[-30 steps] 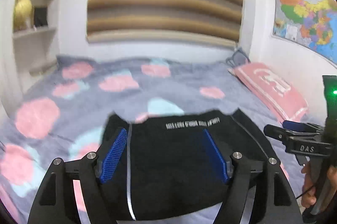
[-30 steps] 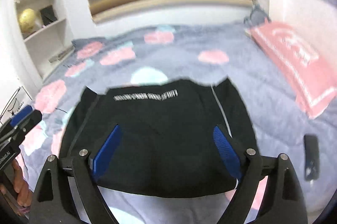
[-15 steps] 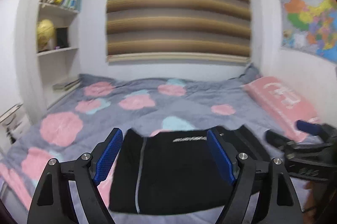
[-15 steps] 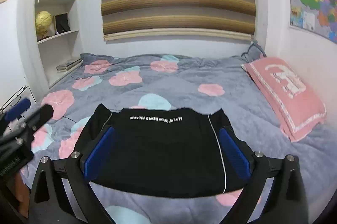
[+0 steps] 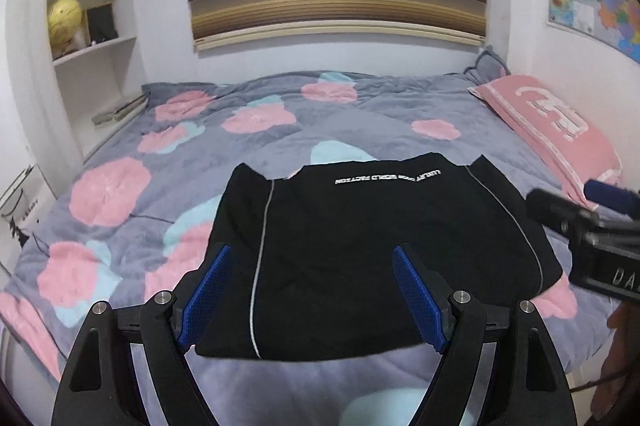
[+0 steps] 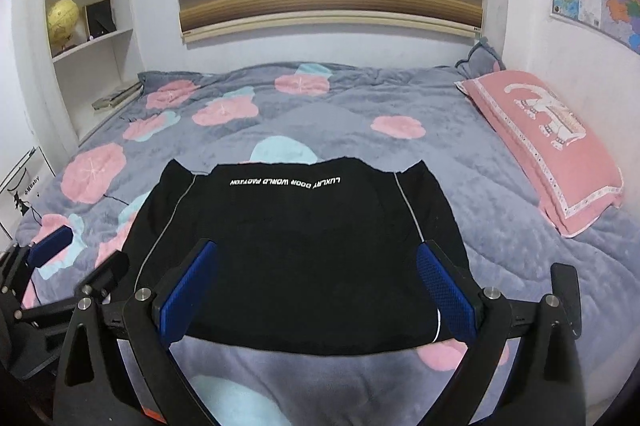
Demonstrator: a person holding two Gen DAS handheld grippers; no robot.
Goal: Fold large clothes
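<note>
Both tongs, left (image 5: 310,290) and right (image 6: 318,286), hang released above a folded black garment (image 6: 296,246). It lies flat on the flowered bed (image 6: 360,97).

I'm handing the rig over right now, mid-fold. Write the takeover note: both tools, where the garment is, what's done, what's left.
Left tool: open, holding nothing, poised over the near left part of the garment.
Right tool: open, holding nothing, poised over the near right part.
Black garment: lies flat on the floral quilt as a compact rectangle, white lettering along its far edge, thin light stripes down both sides. Pink pillow lies apart, to its right.
Done: sides look folded in and the garment has been set down.
Left: probably one more fold, near edge to far edge, if a smaller bundle is wanted; otherwise smooth it.
</note>
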